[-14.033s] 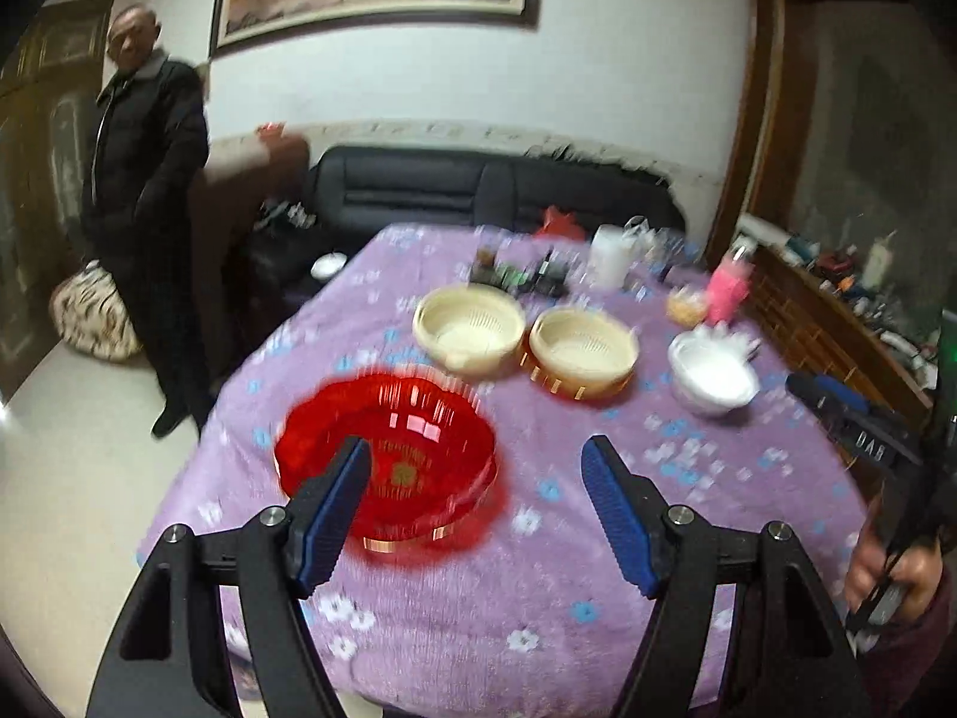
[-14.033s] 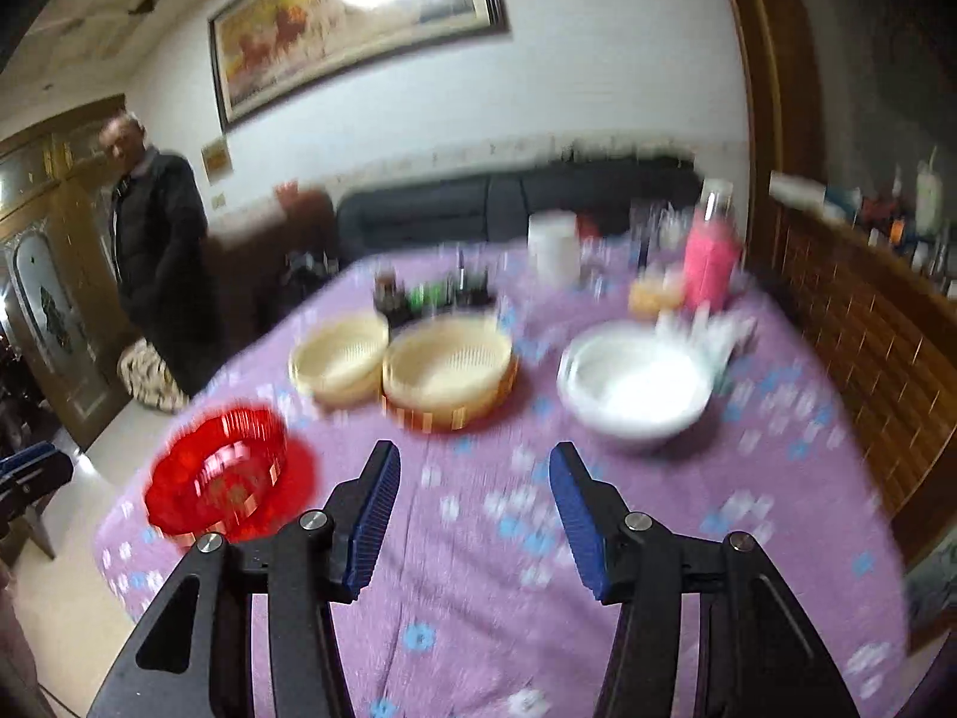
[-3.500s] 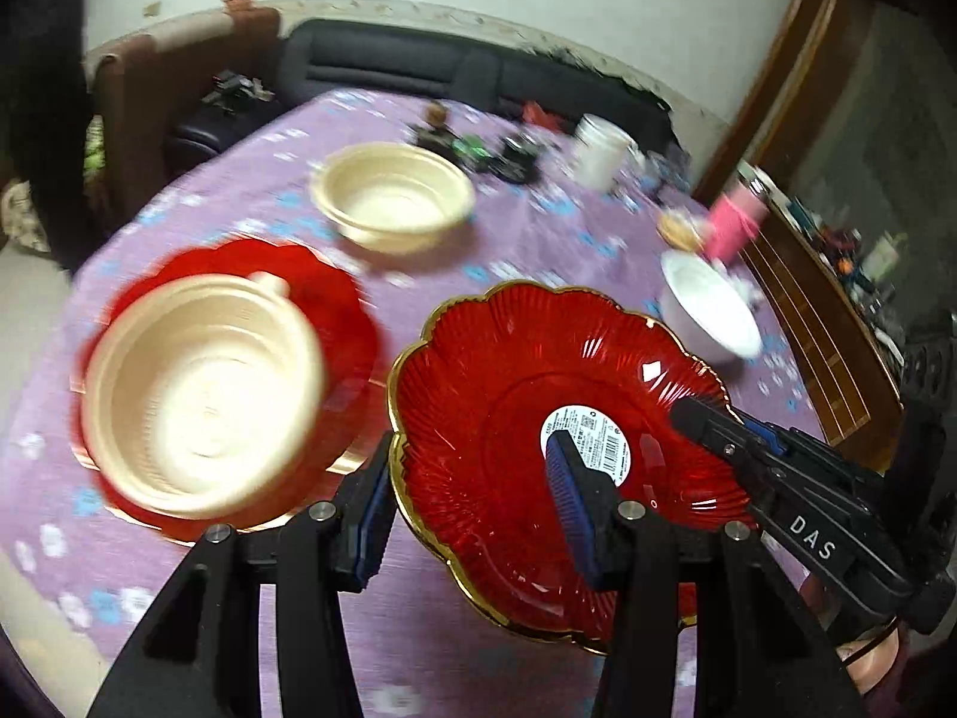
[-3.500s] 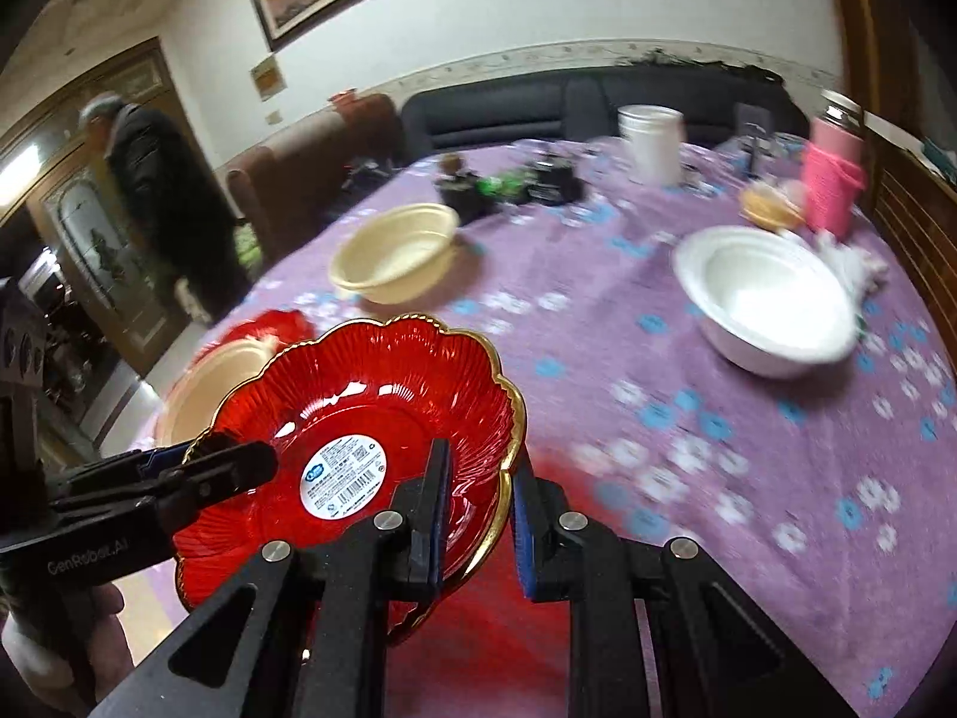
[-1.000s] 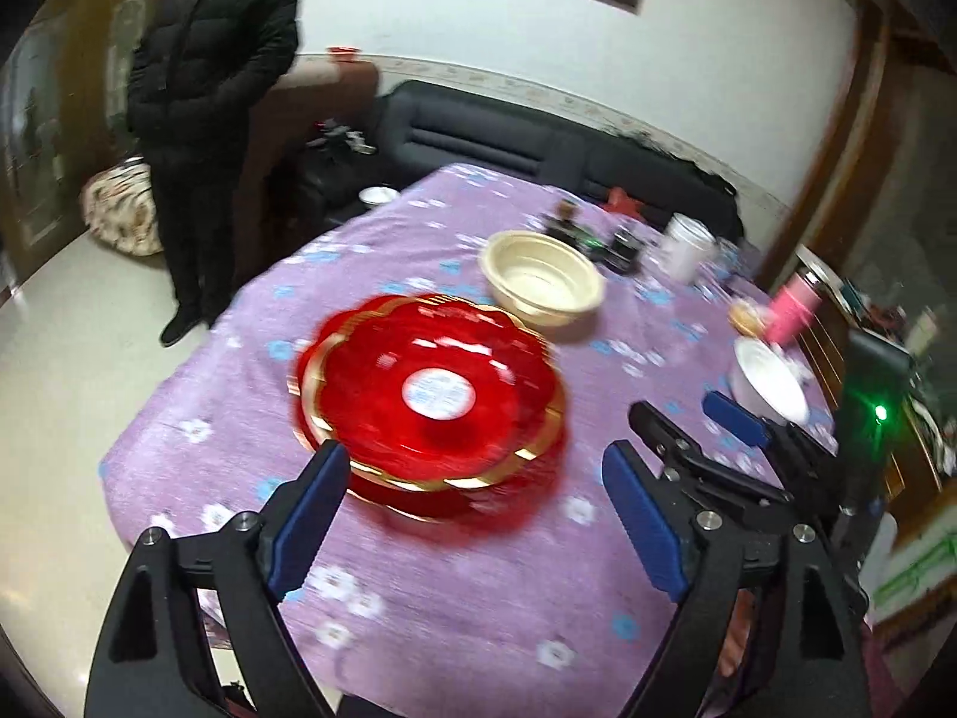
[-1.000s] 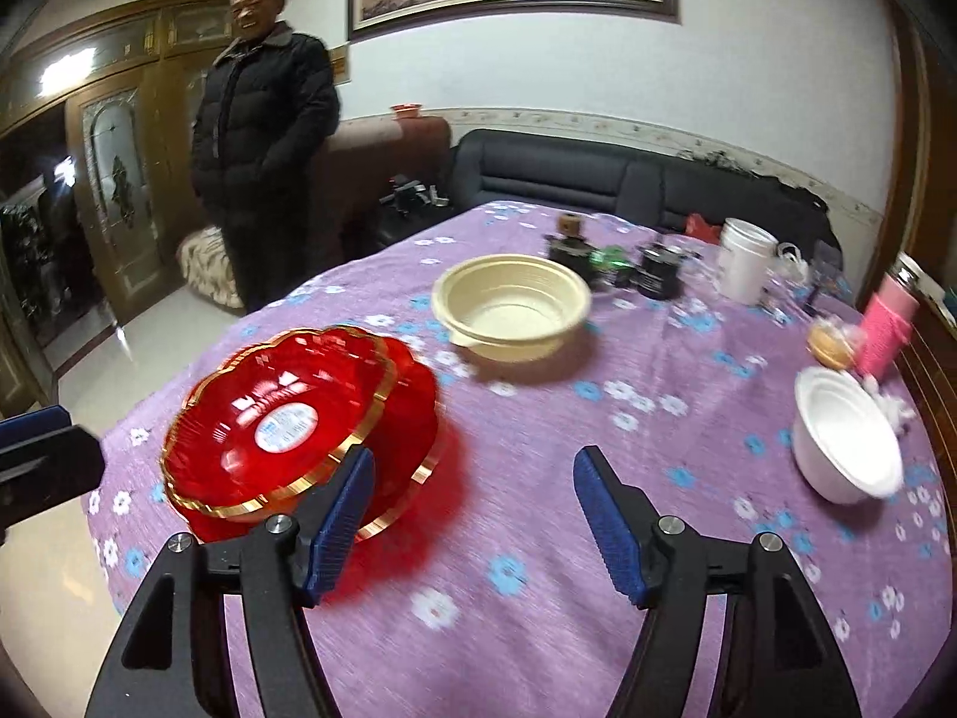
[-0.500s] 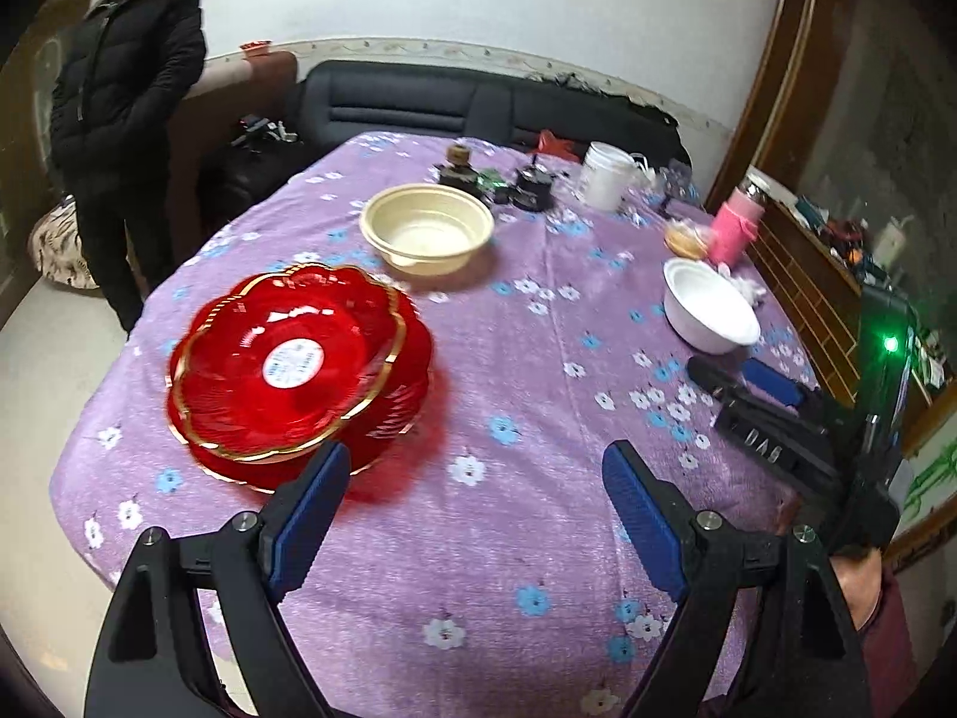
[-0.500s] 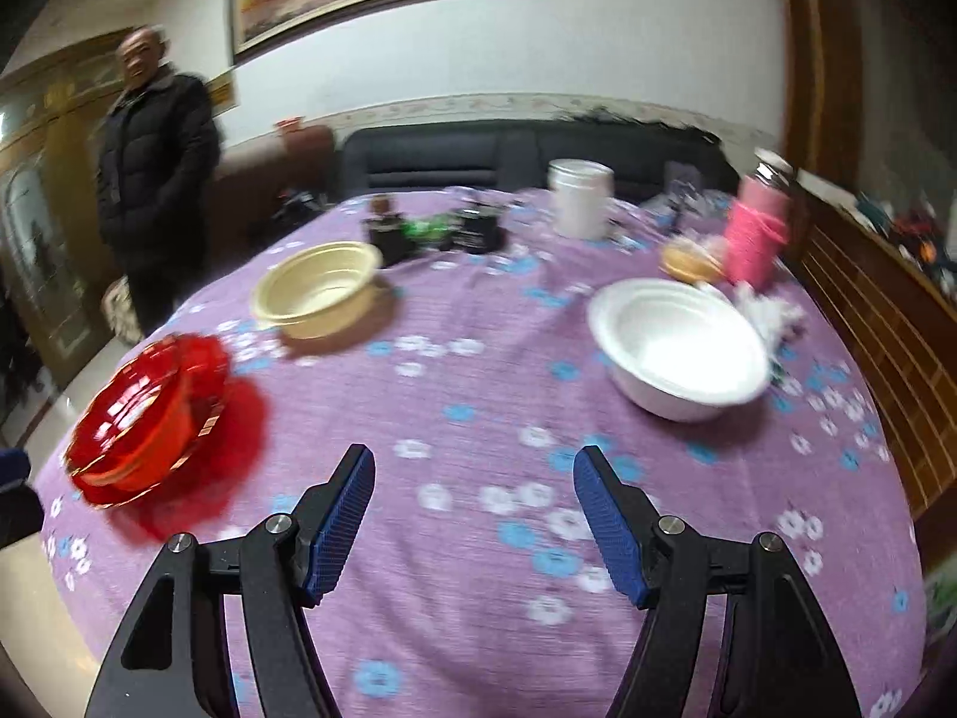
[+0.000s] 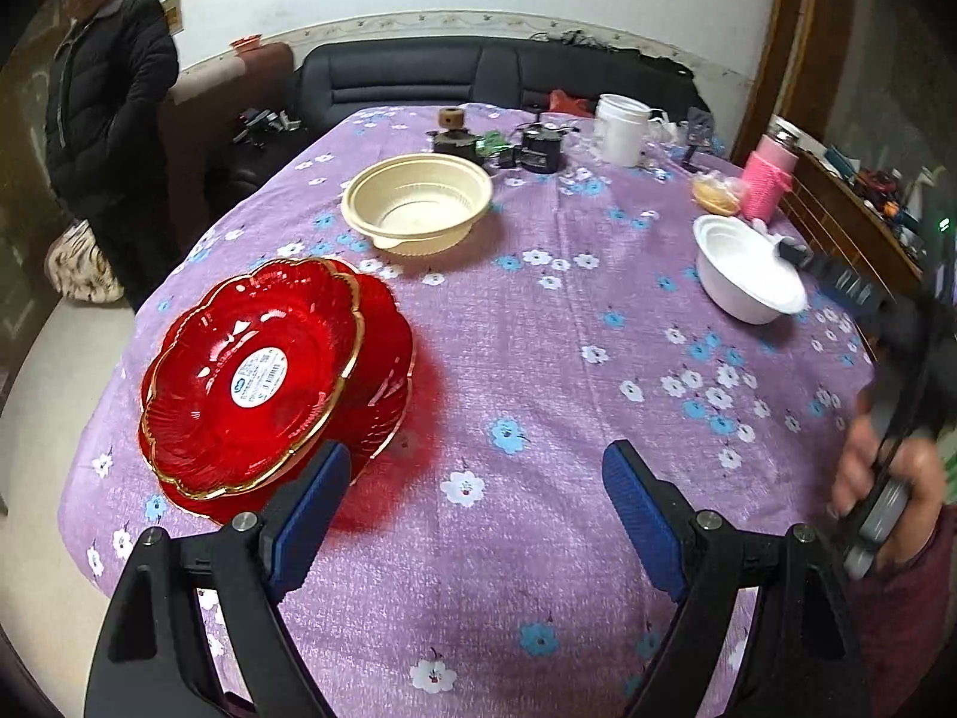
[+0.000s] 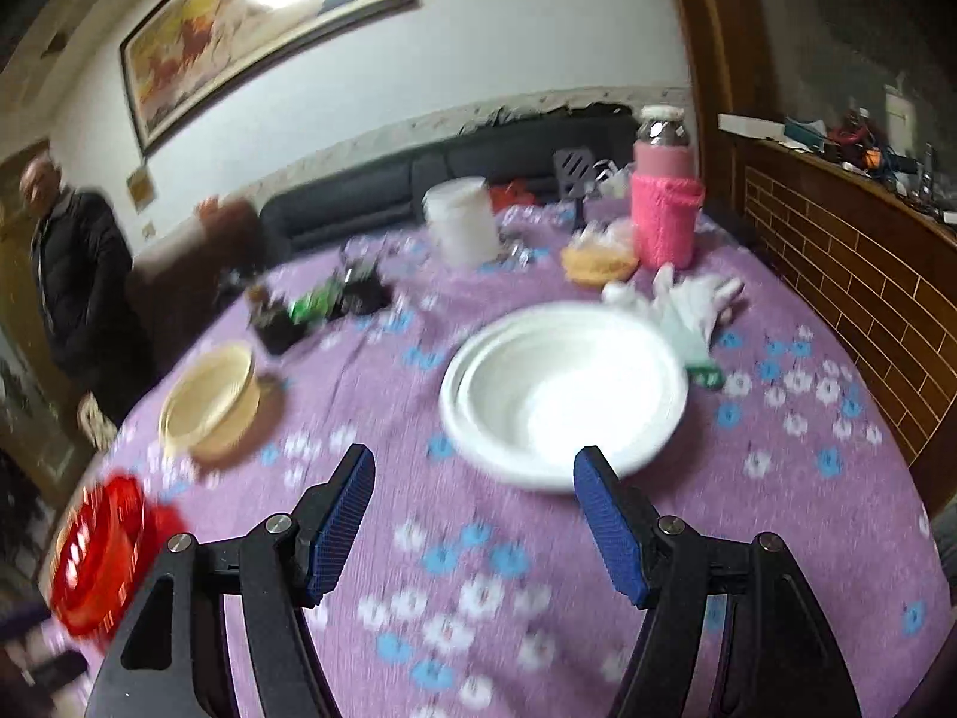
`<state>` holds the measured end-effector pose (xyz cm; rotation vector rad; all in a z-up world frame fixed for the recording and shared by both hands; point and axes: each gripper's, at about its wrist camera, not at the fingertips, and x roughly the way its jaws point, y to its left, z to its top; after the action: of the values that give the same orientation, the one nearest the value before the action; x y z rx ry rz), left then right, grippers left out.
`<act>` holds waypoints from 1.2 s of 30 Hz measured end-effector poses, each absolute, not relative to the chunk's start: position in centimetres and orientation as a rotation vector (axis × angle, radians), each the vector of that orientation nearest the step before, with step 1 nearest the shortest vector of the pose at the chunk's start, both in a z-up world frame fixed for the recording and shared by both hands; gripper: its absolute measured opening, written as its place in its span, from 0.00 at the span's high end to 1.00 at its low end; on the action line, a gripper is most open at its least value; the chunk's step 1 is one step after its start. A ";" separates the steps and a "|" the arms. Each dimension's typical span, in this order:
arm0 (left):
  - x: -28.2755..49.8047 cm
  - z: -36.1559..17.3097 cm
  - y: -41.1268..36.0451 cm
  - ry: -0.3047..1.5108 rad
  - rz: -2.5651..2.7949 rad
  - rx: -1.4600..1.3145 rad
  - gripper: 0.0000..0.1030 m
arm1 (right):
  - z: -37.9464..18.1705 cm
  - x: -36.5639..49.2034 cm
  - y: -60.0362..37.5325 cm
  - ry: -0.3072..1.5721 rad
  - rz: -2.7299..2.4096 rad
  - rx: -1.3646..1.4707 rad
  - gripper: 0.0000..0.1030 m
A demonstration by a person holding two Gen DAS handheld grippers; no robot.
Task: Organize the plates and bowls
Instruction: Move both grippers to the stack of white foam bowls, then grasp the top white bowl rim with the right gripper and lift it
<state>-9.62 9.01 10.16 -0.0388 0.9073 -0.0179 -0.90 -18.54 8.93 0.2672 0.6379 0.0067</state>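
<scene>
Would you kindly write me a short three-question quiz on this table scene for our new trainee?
1. True or false: the left gripper and the right gripper are both open and hold nothing.
2. Multiple choice: what lies nearest ahead of the right gripper? A) the red plates B) the white bowls C) the cream bowl
3. Fill in: the top red plate carries a round white ____ at its centre.

Key
1. True: both sets of jaws stand wide apart over the purple tablecloth.
2. B.
3. Sticker (label).
</scene>
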 end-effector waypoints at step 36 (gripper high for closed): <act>0.6 5.2 3.4 1.023 -0.125 -0.152 0.21 | 1.7 5.2 -15.9 0.934 0.458 0.239 0.82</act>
<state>0.64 3.40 5.22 -0.1522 1.0226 -0.1246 5.16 -15.94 1.69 0.2391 0.9336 0.4576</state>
